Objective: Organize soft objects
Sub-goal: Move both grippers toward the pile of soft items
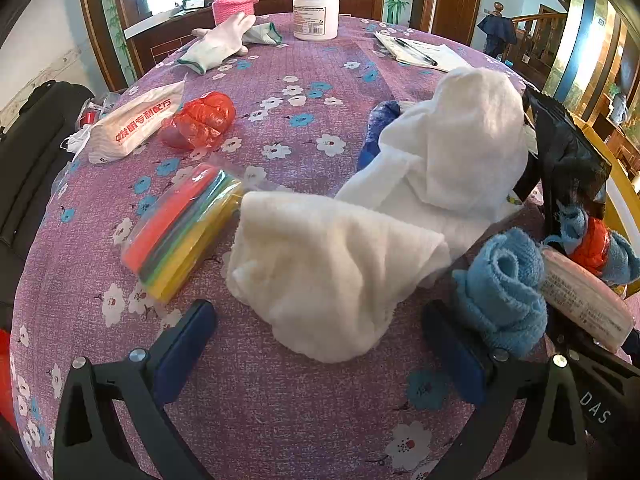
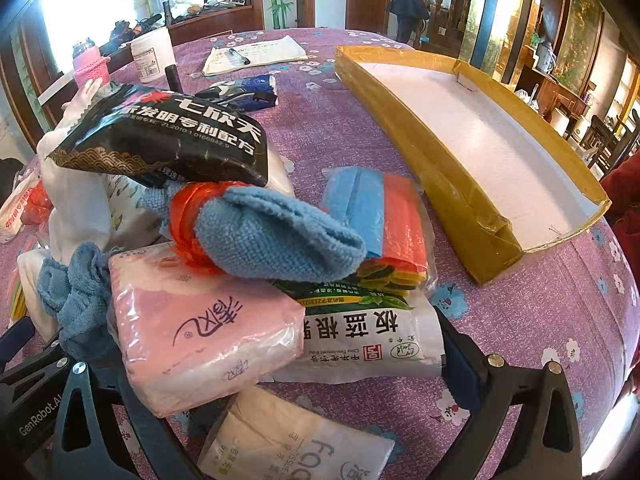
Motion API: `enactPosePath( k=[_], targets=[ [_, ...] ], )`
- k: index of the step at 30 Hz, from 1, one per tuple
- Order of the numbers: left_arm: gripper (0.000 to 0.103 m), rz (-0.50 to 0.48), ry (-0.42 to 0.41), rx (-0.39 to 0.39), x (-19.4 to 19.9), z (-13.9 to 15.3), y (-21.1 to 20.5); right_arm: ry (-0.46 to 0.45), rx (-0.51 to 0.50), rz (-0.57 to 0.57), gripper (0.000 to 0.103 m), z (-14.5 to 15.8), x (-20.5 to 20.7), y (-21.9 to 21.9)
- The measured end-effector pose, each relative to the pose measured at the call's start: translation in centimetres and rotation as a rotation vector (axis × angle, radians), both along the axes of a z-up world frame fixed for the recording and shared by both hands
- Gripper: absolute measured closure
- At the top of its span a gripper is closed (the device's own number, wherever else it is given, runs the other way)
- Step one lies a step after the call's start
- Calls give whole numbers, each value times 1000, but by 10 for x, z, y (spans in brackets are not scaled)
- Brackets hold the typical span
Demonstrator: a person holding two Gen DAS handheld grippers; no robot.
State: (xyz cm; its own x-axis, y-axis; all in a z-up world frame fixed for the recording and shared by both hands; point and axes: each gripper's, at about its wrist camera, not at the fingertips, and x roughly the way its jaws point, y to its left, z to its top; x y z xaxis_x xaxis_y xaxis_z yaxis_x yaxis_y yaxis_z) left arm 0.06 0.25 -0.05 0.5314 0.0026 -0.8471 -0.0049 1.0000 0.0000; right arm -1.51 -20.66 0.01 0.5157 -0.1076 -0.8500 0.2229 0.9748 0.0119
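My left gripper is open low over the table, and a crumpled white cloth lies just ahead between its fingers. A second white cloth is heaped behind it, and a rolled blue towel rests by the right finger. My right gripper is open. A pink tissue pack covers its left finger, and a white and green packet lies between the fingers. A blue cloth bound with red plastic lies on top of the pile, below a black packet.
A long yellow cardboard tray with a white floor lies at the right. A pack of coloured cloths, a red bag, a white packet, gloves, a white jar and paper with a pen lie around.
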Motion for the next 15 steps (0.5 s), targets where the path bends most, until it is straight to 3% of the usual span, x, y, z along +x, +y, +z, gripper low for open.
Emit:
enactPosePath(
  k=[3,8,10,15],
  targets=[
    [0,-1,0,1,0,0,0,1,-2,14,1,0,0,-1],
    [0,-36,32,10,-4,4,5,138,24,337,1,2,14,-4],
    [0,-49,42,-19,-12,8,8,160,20,424,1,2,8,-8],
    [0,-107,-4,-67,-45,26,28,96,-3,582,3,5,-31,-19]
  ],
)
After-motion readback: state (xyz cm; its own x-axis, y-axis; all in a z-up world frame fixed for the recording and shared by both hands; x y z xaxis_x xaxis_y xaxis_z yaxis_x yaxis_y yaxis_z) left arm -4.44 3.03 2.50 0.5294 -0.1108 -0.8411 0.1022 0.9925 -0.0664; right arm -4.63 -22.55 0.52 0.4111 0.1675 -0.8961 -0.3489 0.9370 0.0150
